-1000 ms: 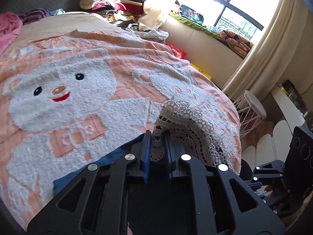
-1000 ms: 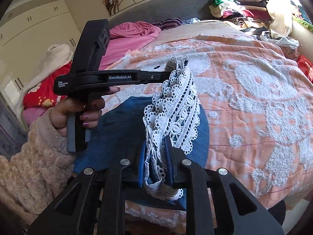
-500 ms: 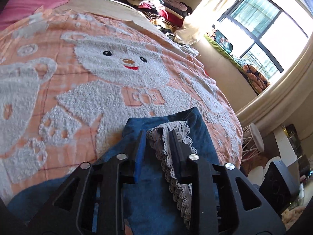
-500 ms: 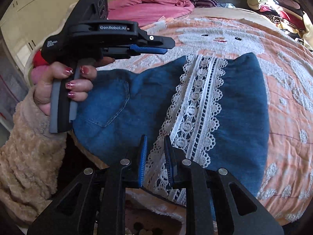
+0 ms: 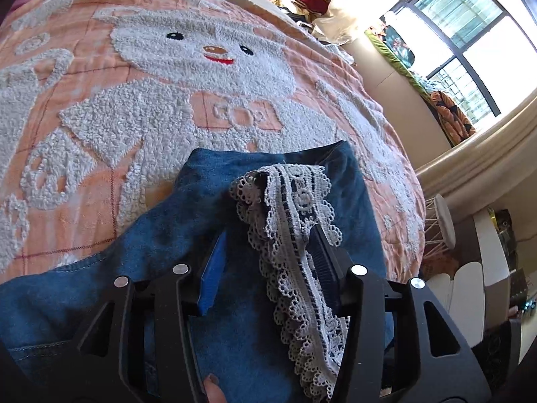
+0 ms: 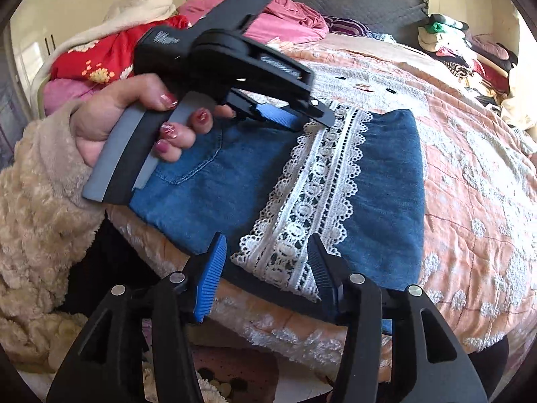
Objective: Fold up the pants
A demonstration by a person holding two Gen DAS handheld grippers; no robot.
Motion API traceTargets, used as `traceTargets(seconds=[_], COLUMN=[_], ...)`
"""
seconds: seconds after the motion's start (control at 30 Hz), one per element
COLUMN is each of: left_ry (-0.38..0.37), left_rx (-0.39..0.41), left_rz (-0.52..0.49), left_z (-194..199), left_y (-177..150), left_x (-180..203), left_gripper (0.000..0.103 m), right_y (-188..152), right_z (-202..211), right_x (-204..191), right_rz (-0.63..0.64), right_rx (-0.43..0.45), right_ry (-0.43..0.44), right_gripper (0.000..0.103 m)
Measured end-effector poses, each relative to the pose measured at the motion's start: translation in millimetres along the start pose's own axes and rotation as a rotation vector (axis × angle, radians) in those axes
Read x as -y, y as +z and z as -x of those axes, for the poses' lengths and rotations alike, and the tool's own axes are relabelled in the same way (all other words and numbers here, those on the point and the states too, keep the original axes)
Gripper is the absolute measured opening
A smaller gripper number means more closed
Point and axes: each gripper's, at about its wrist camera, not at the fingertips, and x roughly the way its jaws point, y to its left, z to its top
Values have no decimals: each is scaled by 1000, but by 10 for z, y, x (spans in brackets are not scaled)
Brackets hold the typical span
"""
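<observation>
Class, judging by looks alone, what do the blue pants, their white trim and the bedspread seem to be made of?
Pants: probably denim, matte blue with contrast stitching round a pocket.
White trim: openwork lace, likely cotton, with scalloped edges and holes showing blue beneath.
Bedspread: quilted peach cloth with a raised, tufted white bear, chenille-like.

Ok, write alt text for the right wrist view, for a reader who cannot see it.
Folded blue denim pants with a white lace strip lie on a peach bedspread, framed by the open right gripper in the foreground. A hand holds the left gripper, also open, over the far end of the lace.
</observation>
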Motion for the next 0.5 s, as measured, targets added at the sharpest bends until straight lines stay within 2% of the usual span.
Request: traceTargets(seconds=[0.07,0.27,0.3,0.37,0.4,0.47,0.5], left_ry=[9,14,14,18,21,30,33], left_rx=[-8,-14,-18,-24,-26,-26,-22], left_rz=[-5,-4,-6,-16,-21,-35,-38], left_z=[-48,-76,-90,-132,-157,-196,-202], left_y=[11,57,68,84,93,107,109], left_x=[19,74,83,104,116,147,158], left_gripper=[41,42,45,47,48,48,43], right_y=[-7,-55,-69,-87,-96,-98,-84], right_z=[-65,-386,-394,-385,-373,-336,-307], right_x=[-87,-218,-197,-130,-89,-13,35], right_rz=[39,155,153,131,123,111,92], right_rx=[-3,-47,-45,-43,-42,-39,-33], right_ry=[-39,-173,-191,-190,-195,-170,-148], right_gripper=[58,59,58,52,43,38,32])
